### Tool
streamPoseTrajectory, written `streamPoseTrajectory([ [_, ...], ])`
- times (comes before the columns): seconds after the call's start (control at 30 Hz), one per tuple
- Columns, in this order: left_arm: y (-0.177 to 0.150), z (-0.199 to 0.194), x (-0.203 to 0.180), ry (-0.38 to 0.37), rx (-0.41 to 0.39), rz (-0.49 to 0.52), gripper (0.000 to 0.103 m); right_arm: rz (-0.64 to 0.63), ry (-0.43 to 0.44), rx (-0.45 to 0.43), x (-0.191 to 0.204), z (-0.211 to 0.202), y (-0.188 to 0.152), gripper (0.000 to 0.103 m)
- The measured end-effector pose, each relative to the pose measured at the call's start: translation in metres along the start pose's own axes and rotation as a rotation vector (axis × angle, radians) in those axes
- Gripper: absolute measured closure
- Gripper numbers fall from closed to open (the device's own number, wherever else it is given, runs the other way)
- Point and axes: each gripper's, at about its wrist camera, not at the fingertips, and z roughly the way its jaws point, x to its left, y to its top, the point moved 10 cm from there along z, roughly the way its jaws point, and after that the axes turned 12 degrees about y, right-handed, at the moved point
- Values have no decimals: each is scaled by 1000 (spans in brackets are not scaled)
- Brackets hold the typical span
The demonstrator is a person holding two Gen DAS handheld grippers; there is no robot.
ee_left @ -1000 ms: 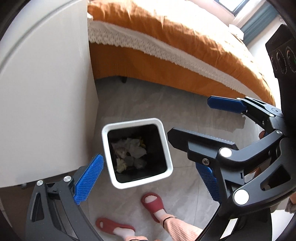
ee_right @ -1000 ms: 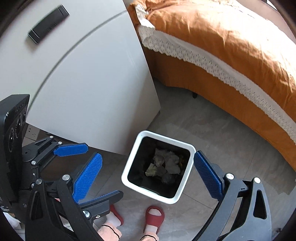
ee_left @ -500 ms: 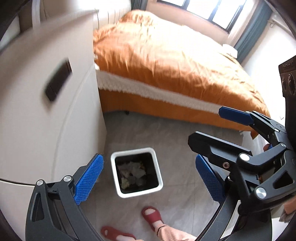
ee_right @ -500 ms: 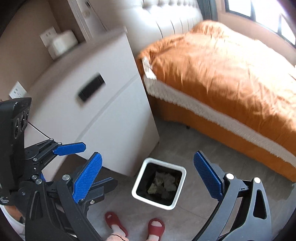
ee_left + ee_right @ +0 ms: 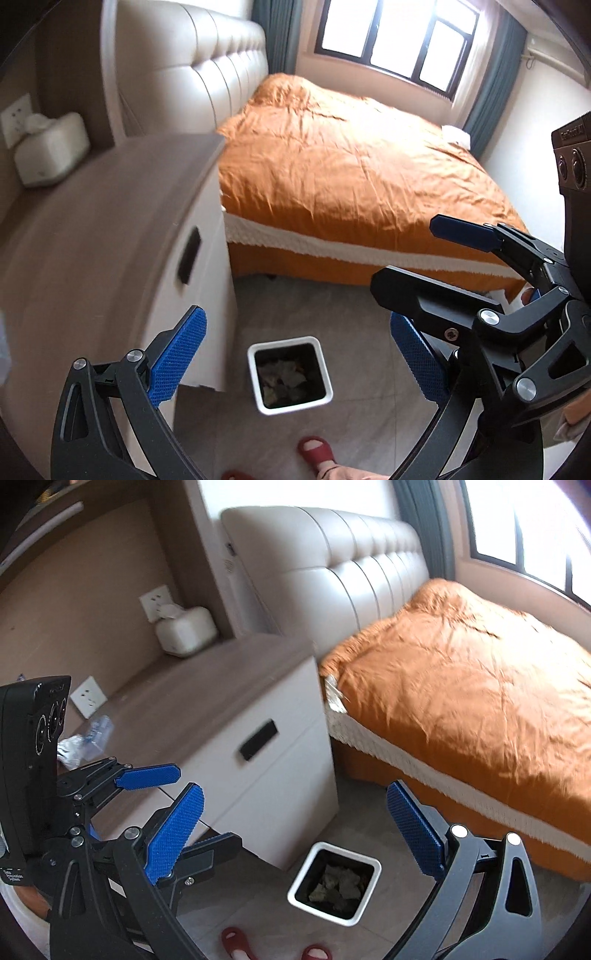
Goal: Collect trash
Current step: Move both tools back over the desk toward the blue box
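A white square bin [image 5: 290, 373] with a black inside stands on the grey floor beside the nightstand, with crumpled paper in it. It also shows in the right wrist view [image 5: 334, 883]. My left gripper [image 5: 295, 356] is open and empty, high above the bin. My right gripper [image 5: 301, 834] is open and empty, also high above it. Crumpled clear plastic and paper trash [image 5: 85, 738] lies at the left end of the nightstand top, behind my left gripper.
A white nightstand [image 5: 258, 746] with a wood top stands left of the bin. A tissue box [image 5: 184, 631] sits at its back. An orange-covered bed [image 5: 351, 177] lies to the right. The person's red slippers [image 5: 317, 450] are just before the bin.
Both grippers have risen and tilted up from close over the bin. The bin looks smaller and lower, and the nightstand top, headboard and window have come into view.
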Motion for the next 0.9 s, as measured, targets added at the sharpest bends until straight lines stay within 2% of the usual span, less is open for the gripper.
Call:
streamPoseTrajectory([
  [0.17,5,-32,23,45,-42,-32,5,-48,56,-12,36,-2,15,4],
  [0.33,-2,-62,61,108,-61,-97,5,-127,123,-8,82,6,27,4],
  [0.6,-29,-109,149,238,-85,-228,5,-235,241,0,169,27,43,4],
  [0.9,-84,-158,262,402,-93,-404,5,-322,320,35,251,61,47,4],
])
